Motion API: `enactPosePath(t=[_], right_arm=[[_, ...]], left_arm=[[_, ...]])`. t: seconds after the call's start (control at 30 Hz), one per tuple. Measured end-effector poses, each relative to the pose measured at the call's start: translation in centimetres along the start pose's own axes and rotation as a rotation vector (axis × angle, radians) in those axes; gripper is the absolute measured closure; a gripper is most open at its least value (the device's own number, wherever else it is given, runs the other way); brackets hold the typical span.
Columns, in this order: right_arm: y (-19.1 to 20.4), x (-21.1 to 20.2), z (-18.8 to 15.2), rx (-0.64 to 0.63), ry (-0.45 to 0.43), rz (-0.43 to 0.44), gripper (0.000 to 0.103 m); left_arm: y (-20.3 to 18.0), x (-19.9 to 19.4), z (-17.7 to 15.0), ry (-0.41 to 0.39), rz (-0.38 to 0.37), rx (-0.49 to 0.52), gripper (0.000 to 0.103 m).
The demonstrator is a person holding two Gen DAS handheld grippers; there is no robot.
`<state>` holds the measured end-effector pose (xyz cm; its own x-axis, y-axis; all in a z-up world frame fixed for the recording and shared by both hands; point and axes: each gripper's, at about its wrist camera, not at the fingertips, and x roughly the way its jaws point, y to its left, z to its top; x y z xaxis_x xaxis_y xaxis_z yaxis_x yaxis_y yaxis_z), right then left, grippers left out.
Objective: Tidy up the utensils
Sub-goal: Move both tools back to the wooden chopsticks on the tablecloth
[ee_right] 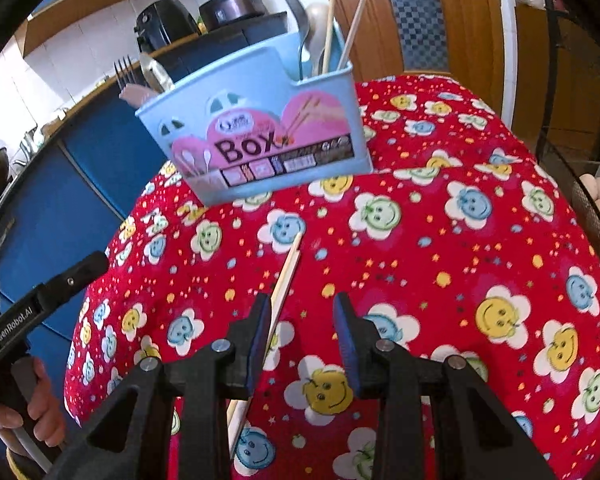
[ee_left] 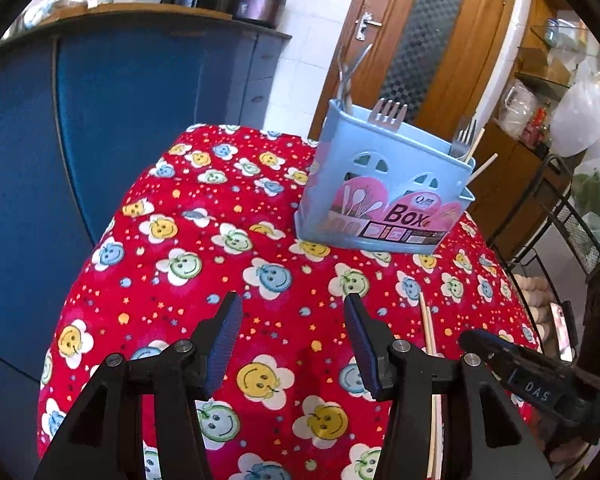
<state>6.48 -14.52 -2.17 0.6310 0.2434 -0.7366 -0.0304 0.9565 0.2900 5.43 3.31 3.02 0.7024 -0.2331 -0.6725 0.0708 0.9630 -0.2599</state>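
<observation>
A light blue utensil box with a pink "Box" label stands on the red smiley-face cloth; forks and chopsticks stick out of it. It also shows in the right wrist view, holding a fork, spoons and chopsticks. A pair of wooden chopsticks lies on the cloth, running under my right gripper's left finger; it shows in the left wrist view too. My left gripper is open and empty above the cloth. My right gripper is open, just right of the chopsticks.
A blue cabinet stands left of the table. A wooden door is behind the box. A black wire rack with eggs stands to the right. The other handle and hand show at lower left.
</observation>
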Motion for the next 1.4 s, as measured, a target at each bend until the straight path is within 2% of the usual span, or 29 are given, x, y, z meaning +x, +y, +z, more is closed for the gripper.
enactPosePath(t=[0.53,0.8,0.93,1.0,1.2,1.4], right_arm=[[2.2,2.3,-1.2,-0.088,0.060,-0.071,0.068],[2.5,2.0,-1.4,-0.097,0.086,-0.086,0.079],[3.1,2.0,-1.6,-0.136,0.117,-0.084,0.080],[3.5,2.6,-1.5,-0.147,0.160,-0.068,0.080],[4.2,3.6,-0.9,-0.183,0.167,-0.131,0.089],[2.5,4.5,1.0,-0.090,0.196,-0.062,0.092]], left_arm=[[0.8,0.6,-0.8,0.017,-0.002,-0.012,0.049],[0.8,0.6,-0.8,0.015,-0.011,-0.011,0.049],[0.7,0.5,-0.8,0.017,-0.016,-0.013,0.049],[0.7,0.5,-0.9,0.019,-0.023,-0.014,0.049],[0.6,0.2,-1.0,0.015,-0.034,-0.010,0.049],[0.7,0.0,-1.0,0.018,-0.038,-0.010,0.049]])
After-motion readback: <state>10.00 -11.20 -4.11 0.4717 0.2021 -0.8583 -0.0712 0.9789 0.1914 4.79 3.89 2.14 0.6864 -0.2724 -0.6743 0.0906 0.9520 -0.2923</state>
